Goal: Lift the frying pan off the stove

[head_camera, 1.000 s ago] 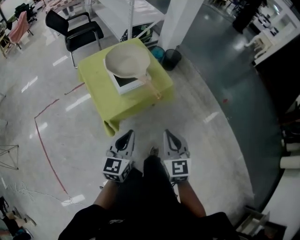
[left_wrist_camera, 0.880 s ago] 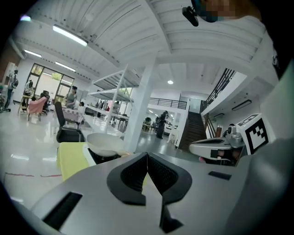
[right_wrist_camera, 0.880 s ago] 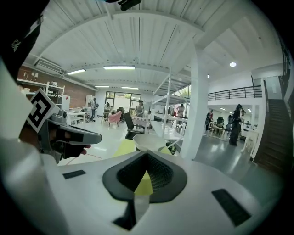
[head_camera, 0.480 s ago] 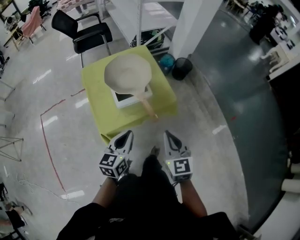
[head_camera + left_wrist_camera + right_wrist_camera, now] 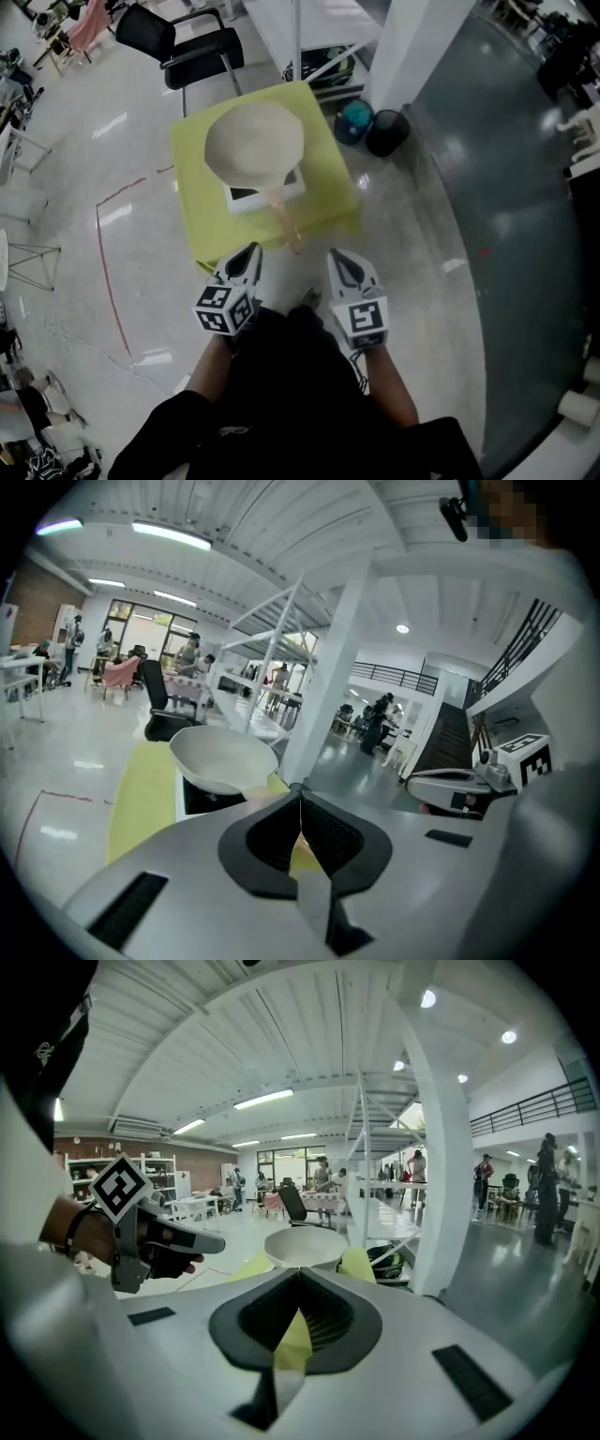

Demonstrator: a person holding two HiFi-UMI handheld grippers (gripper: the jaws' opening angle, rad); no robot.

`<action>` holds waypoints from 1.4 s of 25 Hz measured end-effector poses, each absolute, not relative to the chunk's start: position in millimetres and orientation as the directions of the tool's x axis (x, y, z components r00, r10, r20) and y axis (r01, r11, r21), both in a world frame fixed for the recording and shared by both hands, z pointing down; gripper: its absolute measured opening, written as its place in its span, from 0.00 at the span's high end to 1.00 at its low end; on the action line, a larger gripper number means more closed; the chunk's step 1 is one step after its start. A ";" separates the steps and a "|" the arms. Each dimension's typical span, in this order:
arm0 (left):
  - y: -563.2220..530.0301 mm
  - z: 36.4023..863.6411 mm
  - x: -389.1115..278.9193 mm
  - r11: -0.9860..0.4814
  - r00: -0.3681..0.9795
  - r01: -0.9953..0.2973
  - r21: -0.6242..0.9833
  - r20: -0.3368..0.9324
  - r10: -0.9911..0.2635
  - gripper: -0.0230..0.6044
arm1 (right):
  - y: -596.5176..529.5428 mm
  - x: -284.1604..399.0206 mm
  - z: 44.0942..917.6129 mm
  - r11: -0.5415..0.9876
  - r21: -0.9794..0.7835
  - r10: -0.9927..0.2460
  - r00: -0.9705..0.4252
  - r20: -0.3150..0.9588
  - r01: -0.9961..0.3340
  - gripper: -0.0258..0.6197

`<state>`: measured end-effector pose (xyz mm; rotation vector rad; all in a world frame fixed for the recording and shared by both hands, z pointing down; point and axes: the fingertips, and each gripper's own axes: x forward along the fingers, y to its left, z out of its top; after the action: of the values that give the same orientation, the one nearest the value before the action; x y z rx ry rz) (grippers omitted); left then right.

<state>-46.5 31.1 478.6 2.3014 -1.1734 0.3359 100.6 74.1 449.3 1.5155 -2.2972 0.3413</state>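
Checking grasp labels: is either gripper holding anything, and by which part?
Nothing held. Left gripper and right gripper both shut, empty; frying pan sits untouched on the stove.

Frying pan (image 5: 253, 141) hides most of the stove (image 5: 240, 198) in head view; only its near edge shows. In left gripper view, pan's handle end is hidden behind left gripper (image 5: 299, 789). Far-left ppl (image 5: 192, 653) too small to tell.

L gripper (image 5: 249, 251) & R gripper (image 5: 337, 255): grey tapered shells, black ribbed pads (image 5: 328, 832), b/w marker cubes (image 5: 225, 311). Person: black clothing (image 5: 281, 394), black wristband (image 5: 73, 1232).
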 end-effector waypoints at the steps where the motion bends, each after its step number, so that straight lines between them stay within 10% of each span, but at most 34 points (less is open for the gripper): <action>1: 31.6 480.8 -44.6 -0.477 0.589 -0.808 0.346 0.453 -0.669 0.89 | 71.8 98.4 447.7 0.398 -0.022 -0.826 -0.368 0.427 -0.917 0.94; 35: -8.2 554.6 -49.6 -0.384 0.551 -0.834 0.396 0.556 -0.623 0.89 | 28.3 73.2 512.1 0.515 -0.178 -0.699 -0.531 0.478 -0.839 0.94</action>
<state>-49.6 -8.2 554.6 2.1351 -1.1672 0.4185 73.2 28.3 512.1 1.2778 -2.4137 0.5601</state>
